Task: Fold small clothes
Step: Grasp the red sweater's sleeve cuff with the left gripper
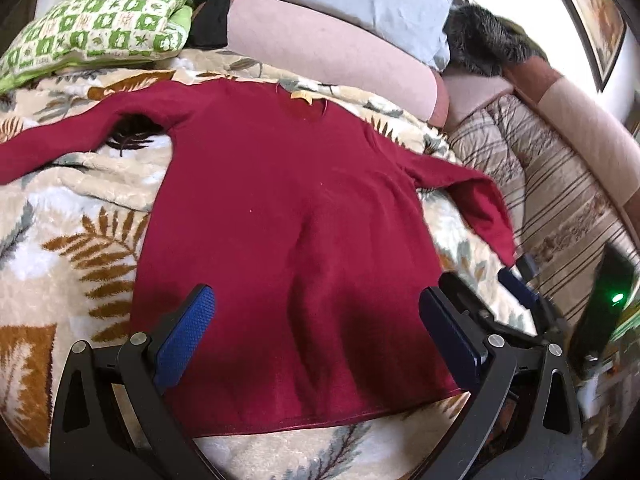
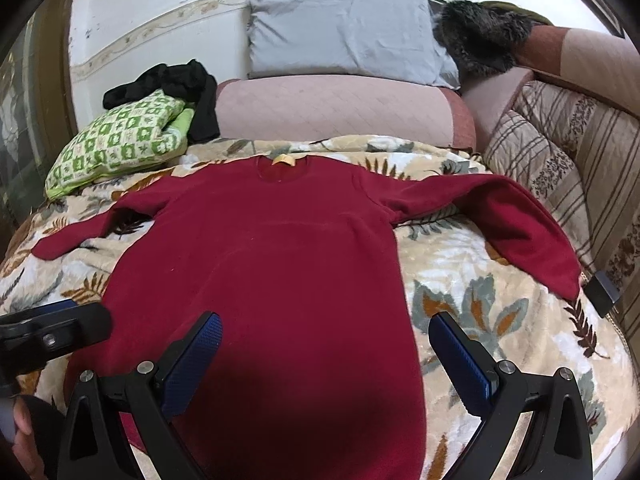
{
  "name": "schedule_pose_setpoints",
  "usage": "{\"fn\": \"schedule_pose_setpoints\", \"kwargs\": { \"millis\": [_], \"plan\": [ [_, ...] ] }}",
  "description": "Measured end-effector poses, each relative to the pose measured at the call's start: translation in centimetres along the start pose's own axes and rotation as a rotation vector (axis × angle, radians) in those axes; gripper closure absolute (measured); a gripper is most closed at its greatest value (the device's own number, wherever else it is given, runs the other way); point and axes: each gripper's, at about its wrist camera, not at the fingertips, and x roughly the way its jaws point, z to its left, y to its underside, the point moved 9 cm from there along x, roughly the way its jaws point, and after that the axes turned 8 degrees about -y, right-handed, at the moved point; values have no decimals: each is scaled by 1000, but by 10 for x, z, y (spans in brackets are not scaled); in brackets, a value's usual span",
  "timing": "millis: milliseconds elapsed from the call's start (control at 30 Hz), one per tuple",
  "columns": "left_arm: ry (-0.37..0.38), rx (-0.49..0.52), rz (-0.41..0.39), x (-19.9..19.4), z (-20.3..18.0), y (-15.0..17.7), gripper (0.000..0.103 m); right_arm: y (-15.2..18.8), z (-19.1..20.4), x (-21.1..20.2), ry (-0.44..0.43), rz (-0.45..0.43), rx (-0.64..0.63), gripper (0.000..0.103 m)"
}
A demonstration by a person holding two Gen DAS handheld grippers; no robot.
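1. Nearest the cameras, the left gripper (image 1: 316, 320) is seen spread wide above the hem of the red sweater (image 1: 280, 220); nothing is held between its blue pads (image 1: 188, 328).
2. The right gripper (image 2: 326, 350) is likewise spread wide and empty, one finger over the sweater's lower body, the other over the leaf-patterned blanket (image 2: 480, 300).
3. The sweater is laid flat on the blanket, hem near, neckline far, both sleeves stretched outward; the right sleeve is bent toward the near side.
4. Farther off, a green checked pillow (image 2: 116, 140) is seen at far left, with black clothing (image 2: 176, 84) lying partly on it.
5. Farthest, a grey pillow (image 2: 344, 28) is propped on a pink bolster (image 2: 332, 110).
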Motion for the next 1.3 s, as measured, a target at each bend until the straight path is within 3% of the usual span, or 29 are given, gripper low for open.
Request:
{"fn": "schedule_pose_setpoints", "kwargs": {
  "millis": [133,233,367,467,567,733,767,1033,1233,1300],
  "plan": [
    [41,-130,-67,-25,41,-33,1,1,-7,3,28,7,-10,1],
    [-59,-246,-146,-49,123,-71,1,0,-15,8,44,11,-14,1],
    [-196,-396,-170,-66,247,-100,1,-5,-30,16,67,11,-23,1],
    [-286,-466,-144,-71,334,-104,1,-11,-46,20,56,-3,52,1],
    [-153,-600,-111,-63,387,-101,1,-10,-50,21,19,3,140,1],
    [145,-825,-133,-51,397,-98,1,-8,-43,15,-23,6,141,1],
    [167,-850,-124,-46,397,-96,1,-8,-43,15,-27,5,142,1],
    [135,-925,-124,-8,418,-100,1,-7,-38,21,-46,21,141,1],
    [129,-897,-229,-13,429,-120,1,-4,-34,26,-50,36,125,1],
    [130,-889,-219,-11,428,-120,8,-3,-32,28,-47,41,116,1]
  ]
}}
